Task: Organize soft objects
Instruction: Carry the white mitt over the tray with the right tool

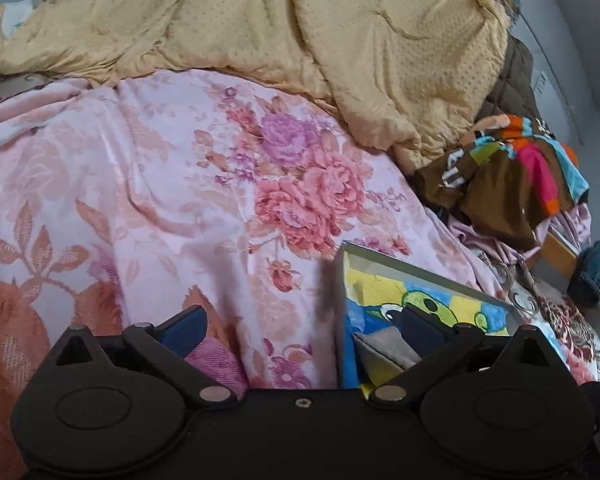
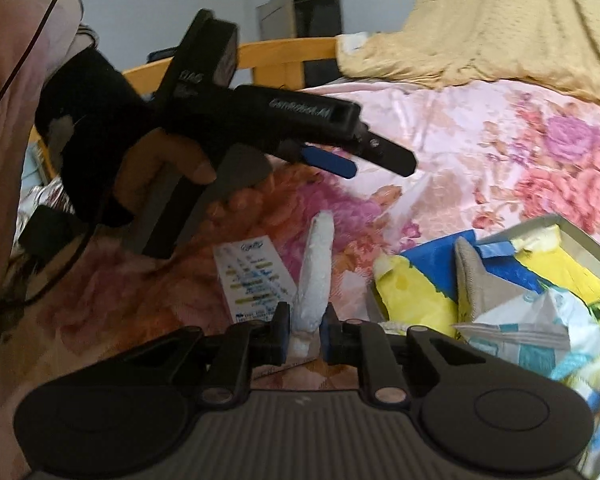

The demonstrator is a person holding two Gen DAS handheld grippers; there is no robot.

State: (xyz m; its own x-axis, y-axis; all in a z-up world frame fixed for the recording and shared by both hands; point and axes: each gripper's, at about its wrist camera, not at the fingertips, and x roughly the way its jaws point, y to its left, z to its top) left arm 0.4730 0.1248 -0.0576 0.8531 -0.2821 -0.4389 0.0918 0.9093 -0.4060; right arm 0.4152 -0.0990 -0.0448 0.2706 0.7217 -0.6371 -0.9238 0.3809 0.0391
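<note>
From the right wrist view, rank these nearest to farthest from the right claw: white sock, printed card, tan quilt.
1. White sock: pinched in the right claw, sticking up between its pads.
2. Printed card: flat on the floral blanket, just left of the sock.
3. Tan quilt: heaped far back, upper right.

The left gripper (image 1: pixel 300 332) body hides the near end of the box (image 1: pixel 420 276) and most of a pink cloth (image 1: pixel 216 364). Motion blur smears the printed card (image 2: pixel 252 276) text beyond reading, and the white cloth (image 2: pixel 316 268) bottom disappears between the right gripper (image 2: pixel 303 334) pads.
</note>
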